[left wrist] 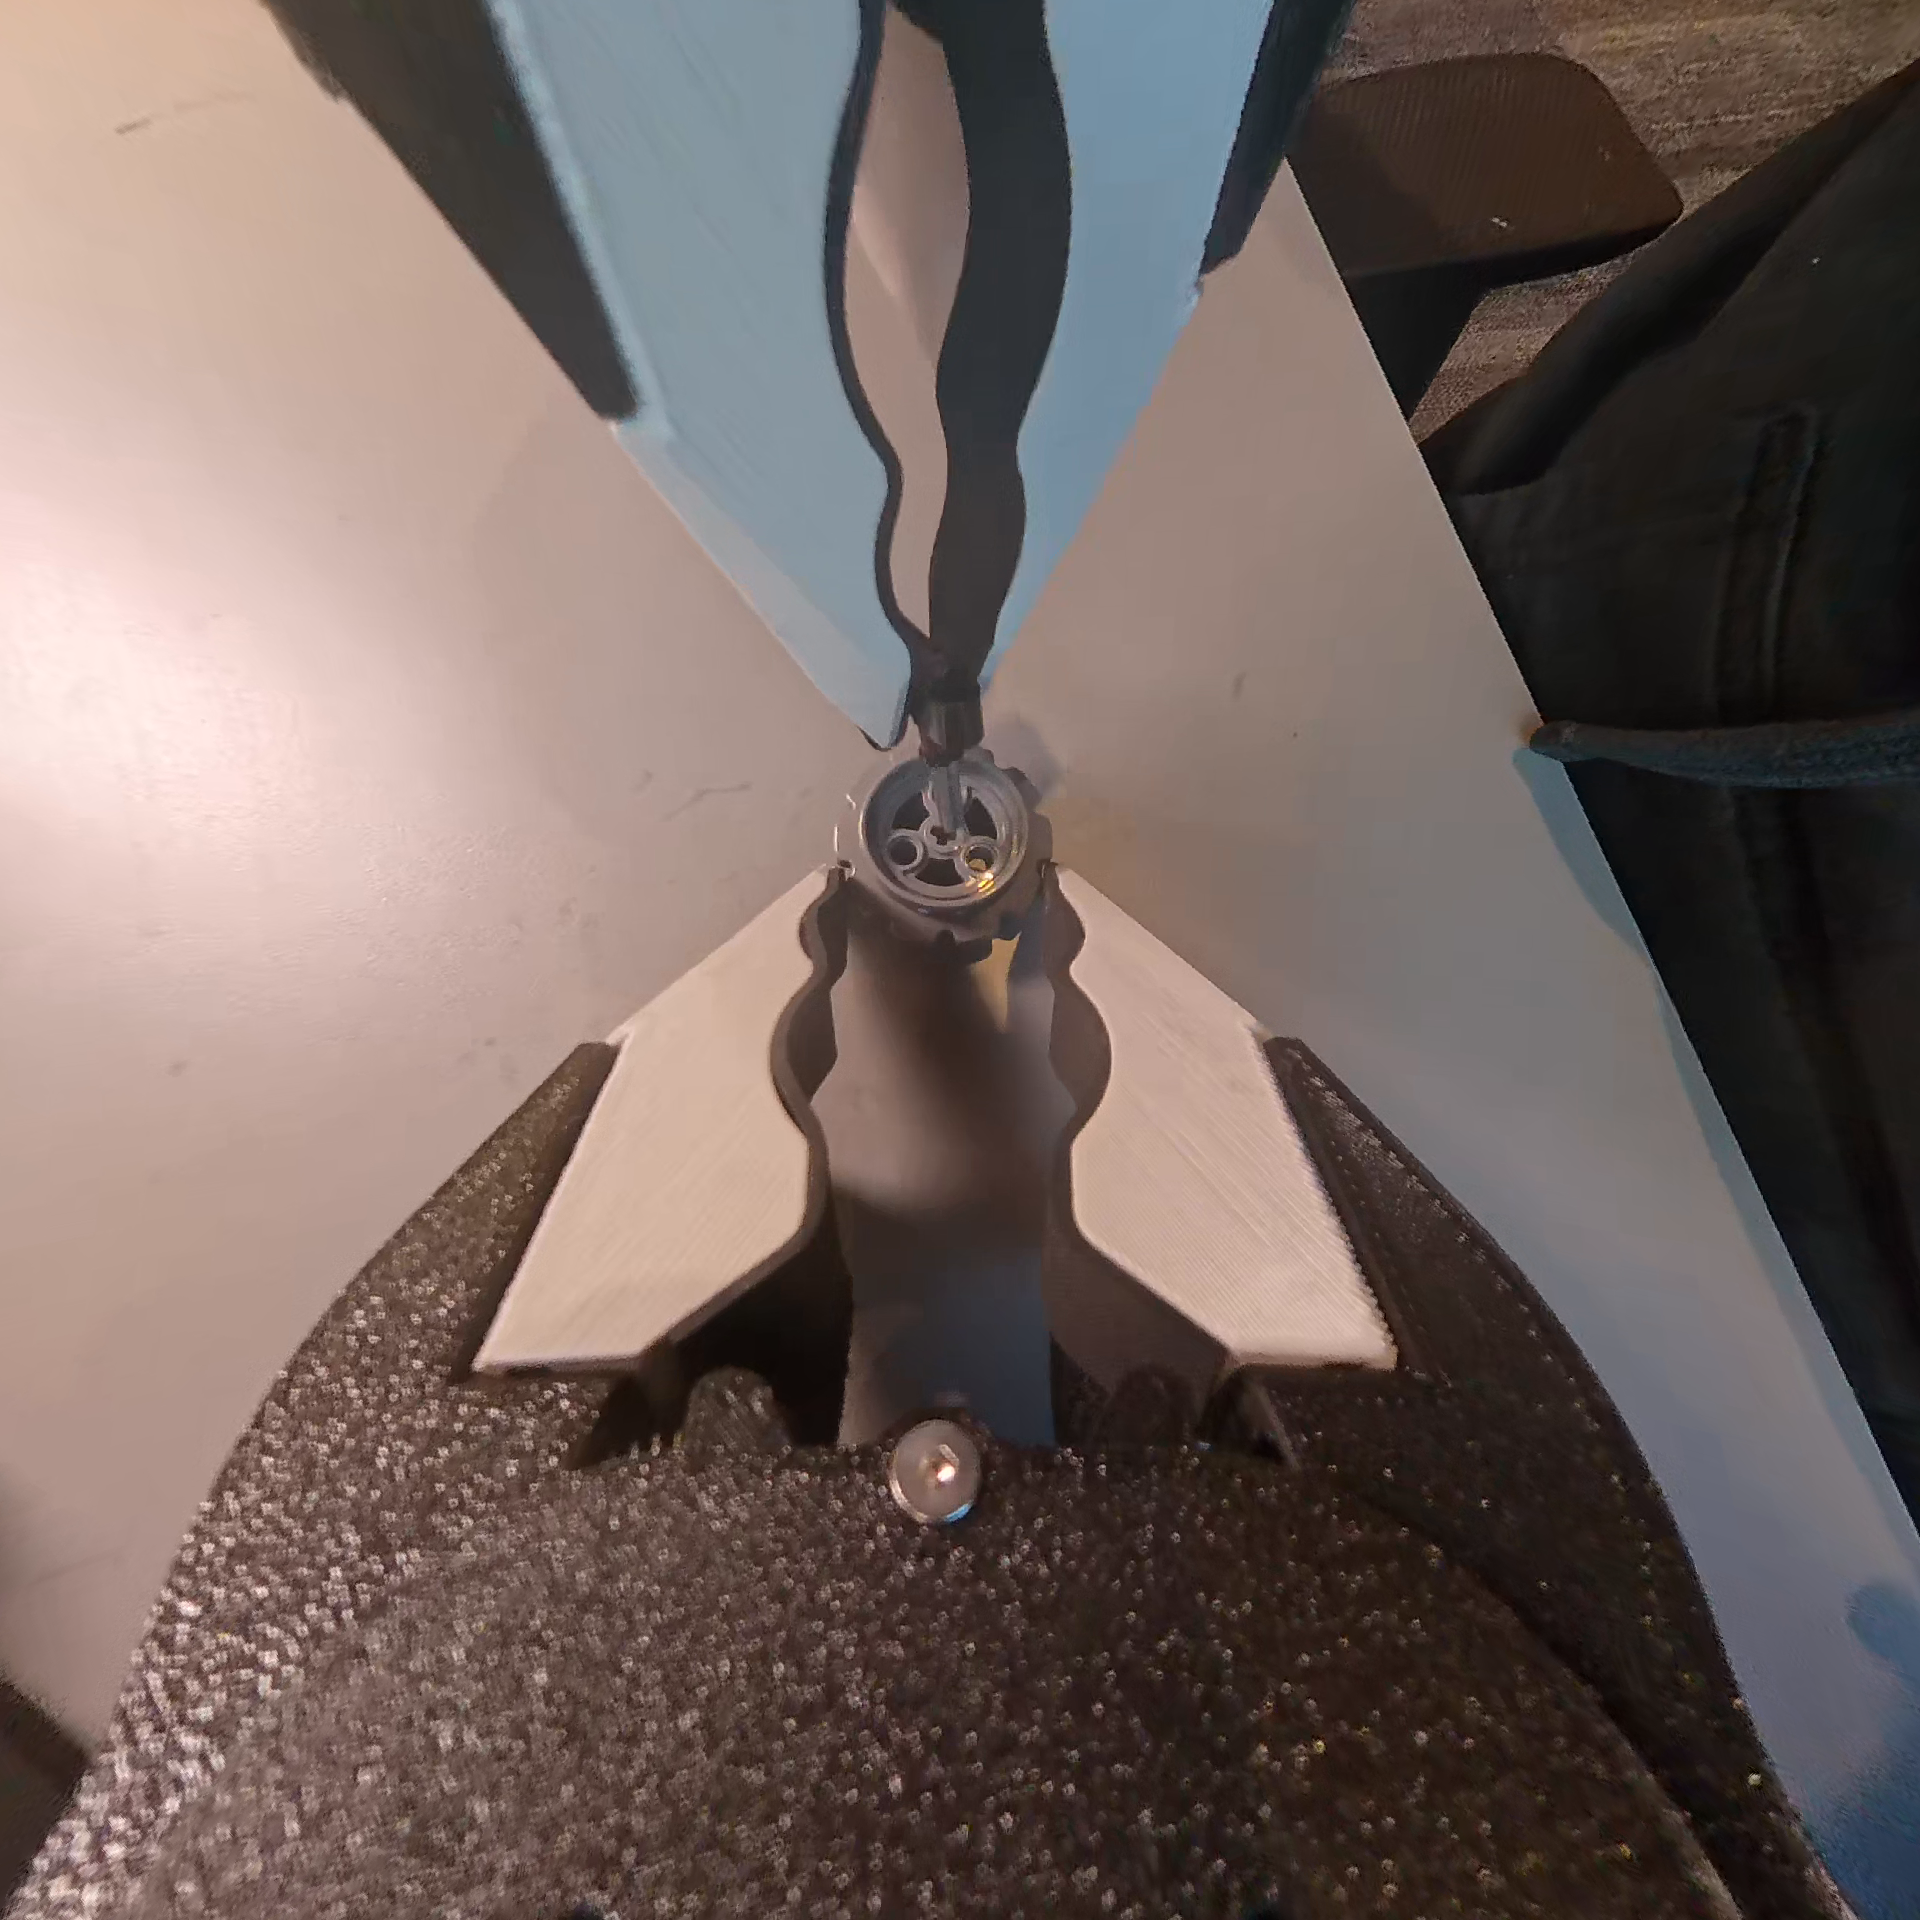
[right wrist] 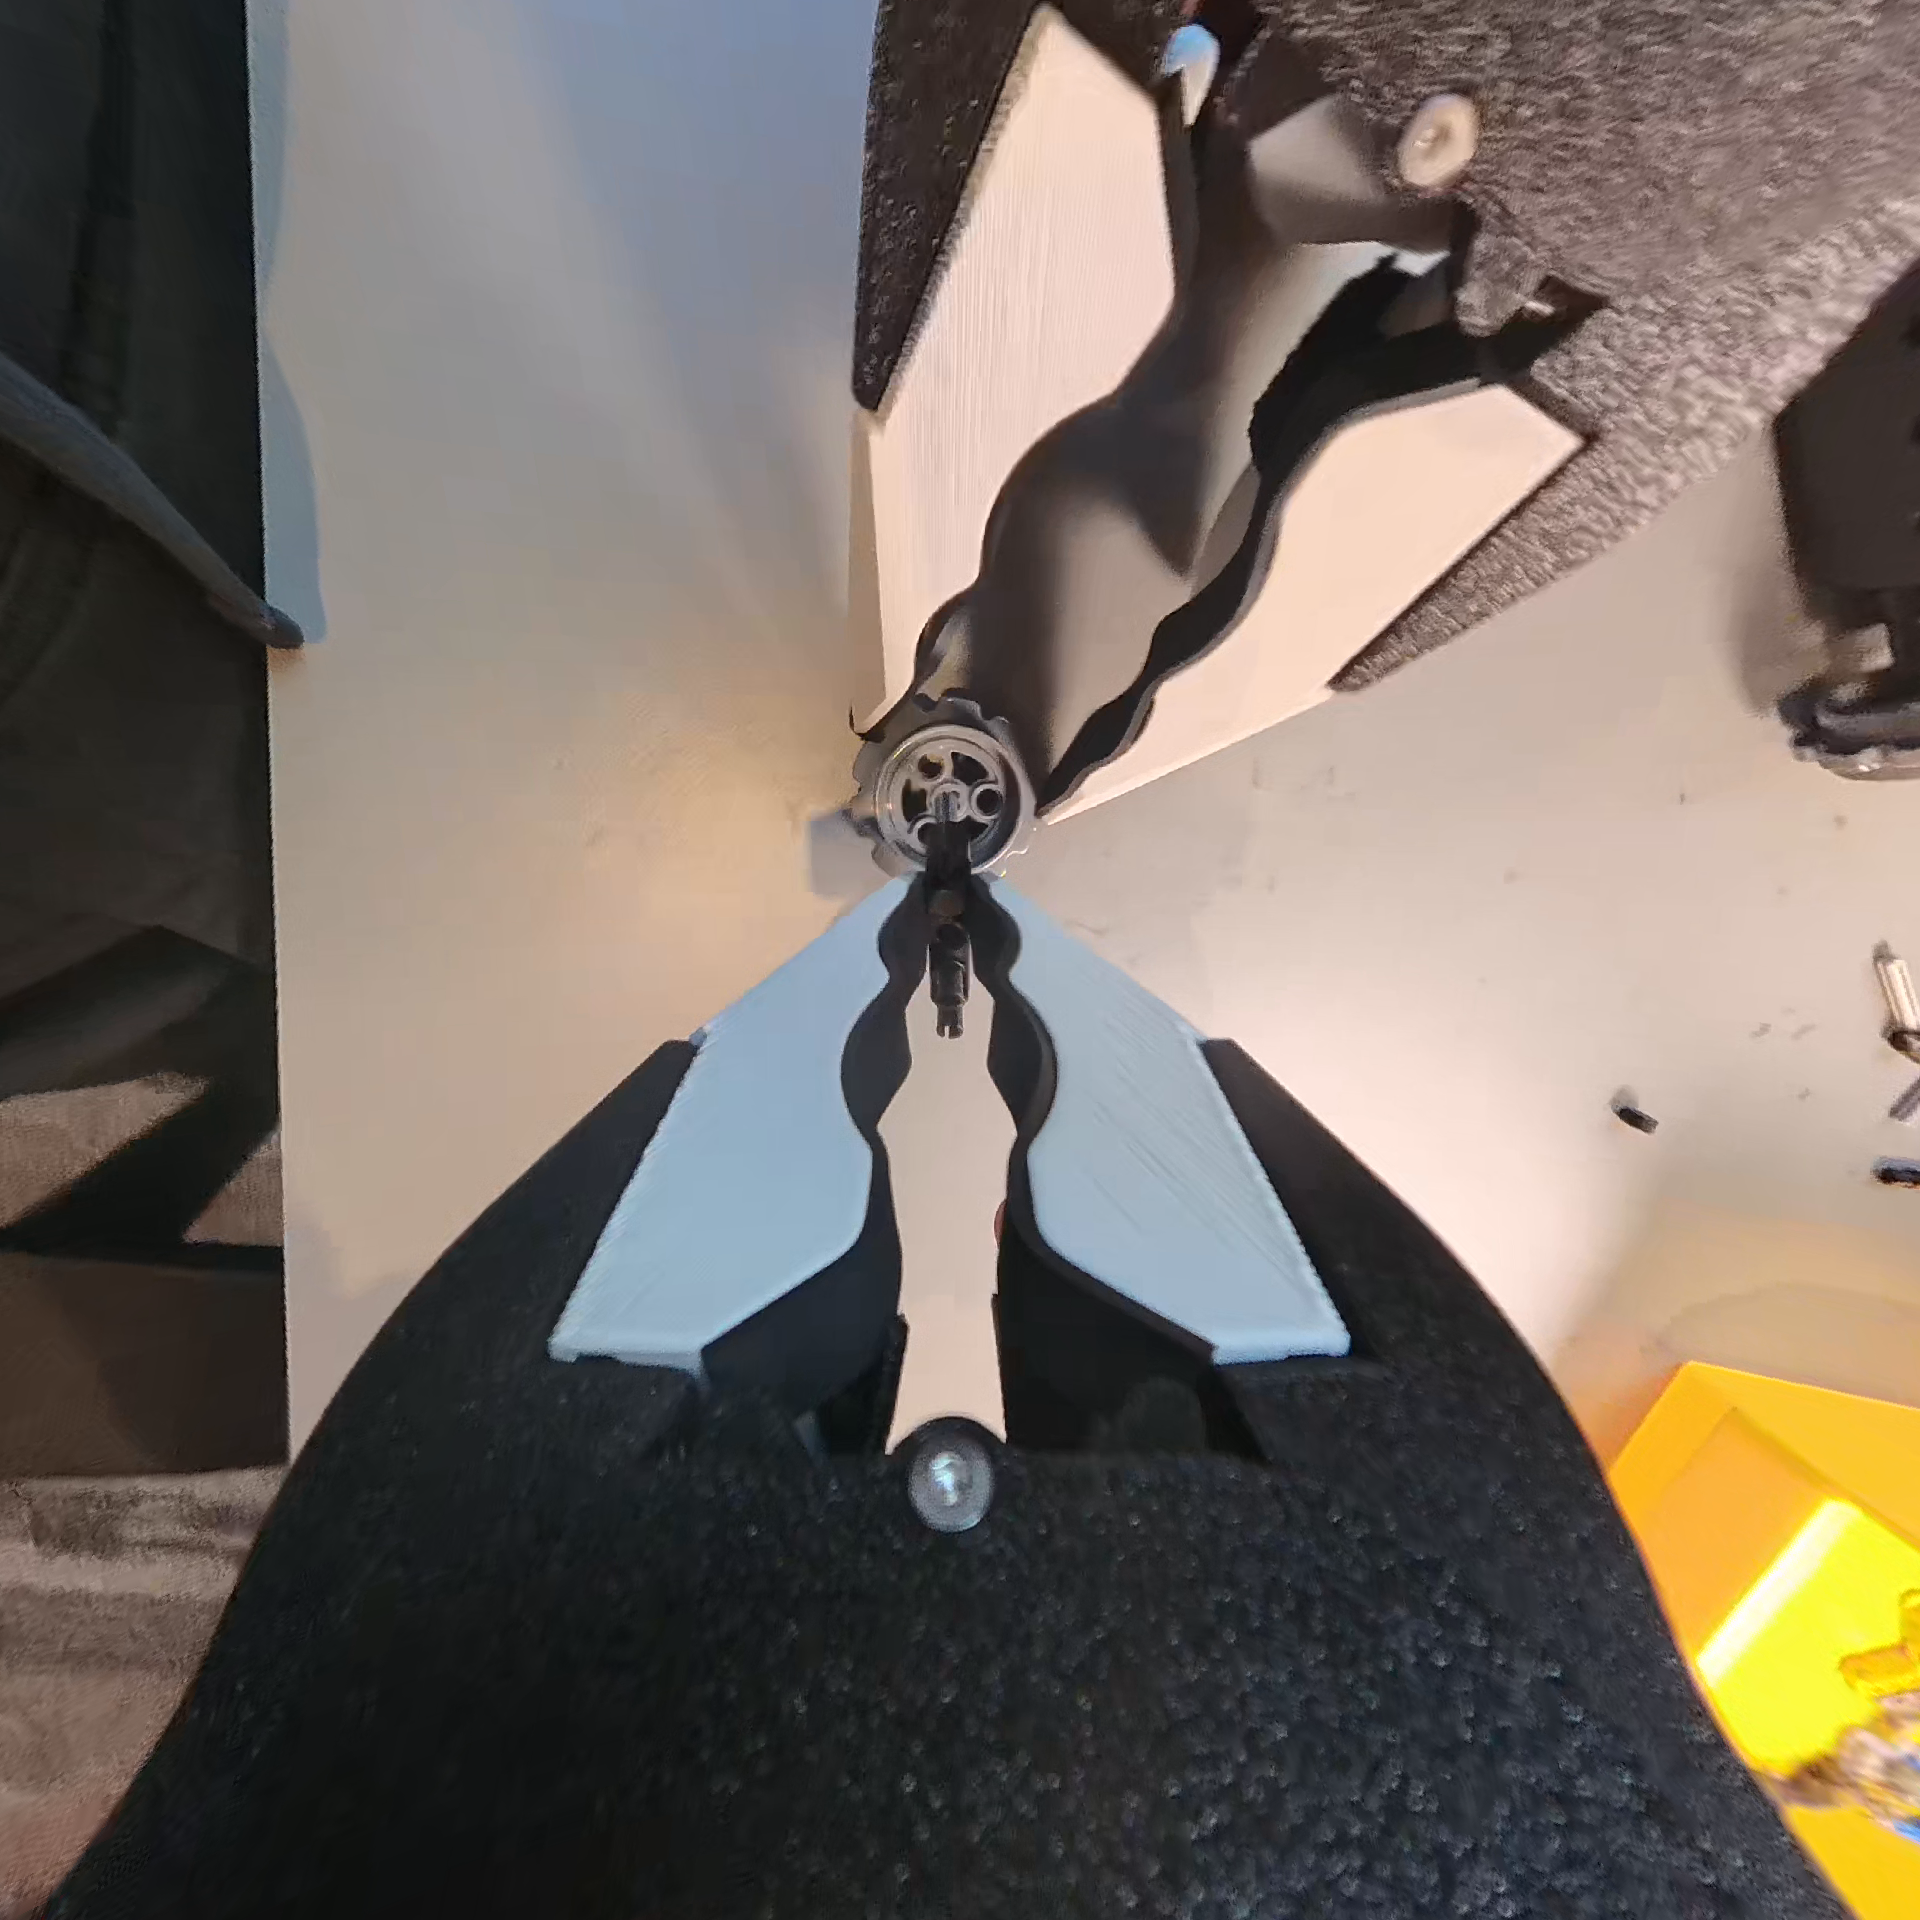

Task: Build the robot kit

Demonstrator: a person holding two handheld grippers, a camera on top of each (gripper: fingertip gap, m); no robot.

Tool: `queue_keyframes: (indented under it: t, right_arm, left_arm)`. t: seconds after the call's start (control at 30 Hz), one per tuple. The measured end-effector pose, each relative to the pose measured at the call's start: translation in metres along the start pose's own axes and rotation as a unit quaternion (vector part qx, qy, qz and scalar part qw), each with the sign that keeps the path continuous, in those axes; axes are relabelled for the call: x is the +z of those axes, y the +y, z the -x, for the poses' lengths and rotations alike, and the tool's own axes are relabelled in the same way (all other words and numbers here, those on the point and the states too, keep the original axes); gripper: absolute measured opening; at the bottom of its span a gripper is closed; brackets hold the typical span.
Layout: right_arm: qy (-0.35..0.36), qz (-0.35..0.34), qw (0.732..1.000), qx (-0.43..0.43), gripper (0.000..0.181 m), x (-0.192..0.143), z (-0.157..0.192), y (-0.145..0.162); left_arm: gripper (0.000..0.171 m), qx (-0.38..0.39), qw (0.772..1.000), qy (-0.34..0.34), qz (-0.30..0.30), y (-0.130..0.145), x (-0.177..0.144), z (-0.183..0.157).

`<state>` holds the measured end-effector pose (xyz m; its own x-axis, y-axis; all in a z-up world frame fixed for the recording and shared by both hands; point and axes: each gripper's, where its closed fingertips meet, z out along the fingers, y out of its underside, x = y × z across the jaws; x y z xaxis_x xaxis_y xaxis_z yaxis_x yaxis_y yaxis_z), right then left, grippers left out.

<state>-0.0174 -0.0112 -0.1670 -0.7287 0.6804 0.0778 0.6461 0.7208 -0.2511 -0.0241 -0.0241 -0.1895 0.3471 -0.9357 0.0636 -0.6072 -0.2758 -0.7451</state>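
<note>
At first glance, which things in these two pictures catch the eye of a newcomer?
The small grey wheel in the middle, above the white table, gripped by the left gripper. The right gripper meets it tip to tip, shut on a thin black pin aimed at the wheel's hub. At the right wrist view's lower right sits a bright yellow box.

the small wheel (left wrist: 943, 854) has a glossy grey plastic hub inside a matt black treaded tyre that looks like rubber. the thin pin (right wrist: 948, 956) is shiny black plastic. the left gripper (left wrist: 943, 883) and right gripper (right wrist: 948, 883) have matt pale plastic fingers (left wrist: 665, 1174) with fine printed ridges, black wavy pads and rough, speckled black bodies, each with a bright metal screw (right wrist: 950, 1488). the table (left wrist: 312, 727) is smooth, off-white, faintly scuffed. the yellow box (right wrist: 1787, 1558) looks glossy plastic.
</note>
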Motion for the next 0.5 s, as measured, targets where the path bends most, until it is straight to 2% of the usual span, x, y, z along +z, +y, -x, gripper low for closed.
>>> queue_keyframes:
  t: [0.13,0.23,0.37,0.5]
  right_arm:
    - [0.012,-0.073,0.994,0.076,0.006,-0.011,-0.006,-0.007]
    - [-0.004,-0.121,0.978,0.167,0.006,-0.009,-0.002,0.003]
    - [-0.029,-0.233,0.926,0.295,0.007,-0.003,-0.002,0.012]
    - [-0.026,-0.322,0.892,0.315,0.007,-0.008,-0.003,0.007]
  left_arm:
    - [0.035,-0.004,1.0,0.013,-0.027,-0.008,-0.008,-0.002]
    - [0.036,0.008,1.0,0.003,-0.019,-0.005,-0.009,0.001]
    - [0.03,0.018,1.0,0.012,-0.011,-0.003,-0.008,-0.004]
    - [0.034,0.017,1.0,0.004,-0.018,-0.005,-0.013,0.0]
